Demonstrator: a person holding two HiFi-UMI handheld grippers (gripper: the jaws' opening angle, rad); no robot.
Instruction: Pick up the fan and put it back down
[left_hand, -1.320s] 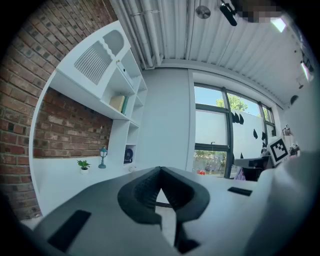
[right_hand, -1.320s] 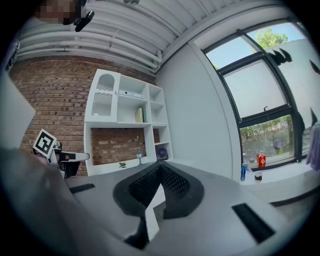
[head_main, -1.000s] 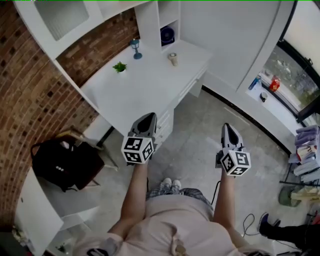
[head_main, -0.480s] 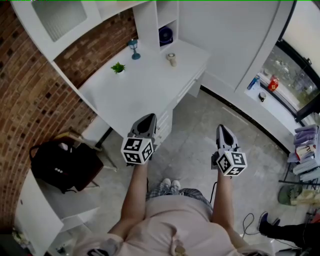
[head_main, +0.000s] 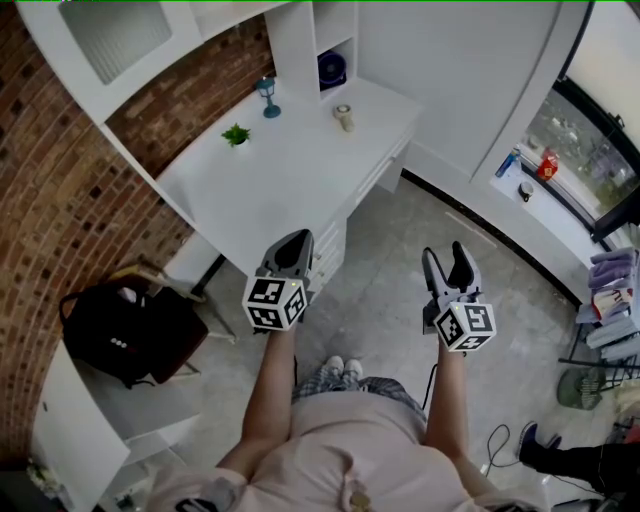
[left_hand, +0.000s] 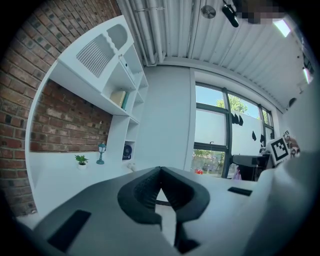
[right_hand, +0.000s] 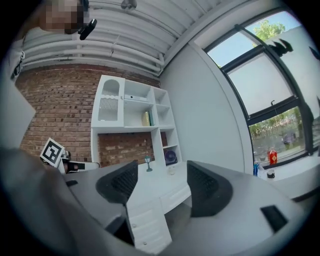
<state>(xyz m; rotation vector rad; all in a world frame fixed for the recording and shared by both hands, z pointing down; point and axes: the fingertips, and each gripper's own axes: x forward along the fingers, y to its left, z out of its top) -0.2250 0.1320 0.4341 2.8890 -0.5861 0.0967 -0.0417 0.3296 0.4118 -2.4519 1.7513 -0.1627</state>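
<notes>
The right gripper, lower right of centre in the head view, has just been opening its jaws; they stand apart with nothing between them. The left gripper, just left of centre, has its jaws pressed together and empty. Both hang above the floor at the near edge of the white desk. The fan sits well apart from both, at top centre, in the lowest cubby of the shelf at the desk's back, beyond a small teal lamp and a potted plant
</notes>
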